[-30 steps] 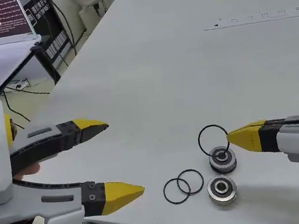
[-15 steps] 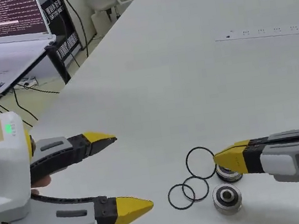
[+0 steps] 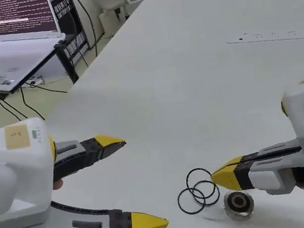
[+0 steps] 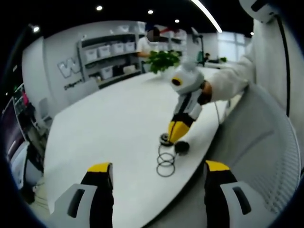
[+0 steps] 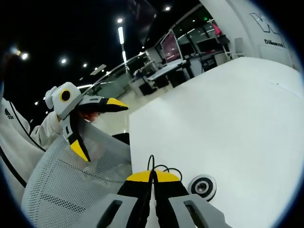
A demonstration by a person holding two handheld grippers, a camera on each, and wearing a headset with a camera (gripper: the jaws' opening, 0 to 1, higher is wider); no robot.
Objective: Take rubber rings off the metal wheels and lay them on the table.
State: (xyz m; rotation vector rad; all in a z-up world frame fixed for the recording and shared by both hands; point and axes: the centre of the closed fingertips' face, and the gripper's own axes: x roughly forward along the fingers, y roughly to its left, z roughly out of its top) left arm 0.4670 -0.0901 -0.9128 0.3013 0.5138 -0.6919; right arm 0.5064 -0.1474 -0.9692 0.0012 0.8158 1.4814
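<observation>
Black rubber, thin: three rubber rings [image 3: 198,191] lying overlapped on the white surface [image 3: 203,73] by its near edge. Just beside, one metal wheel [image 3: 238,203], shiny rim, dark hub; second wheel [image 4: 164,138] a dim blob behind the right gripper [image 3: 217,175]. Right fingers pressed together, seemingly nipping the nearest ring [image 5: 151,162], hard to make out. Well apart, the left gripper [image 3: 143,183], fingers spread wide.

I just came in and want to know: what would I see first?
The yellow-tipped left tongs gape wide open at the near edge of the table. The right tongs are pinched shut on a rubber ring by two more rings, beside a metal wheel.
</observation>
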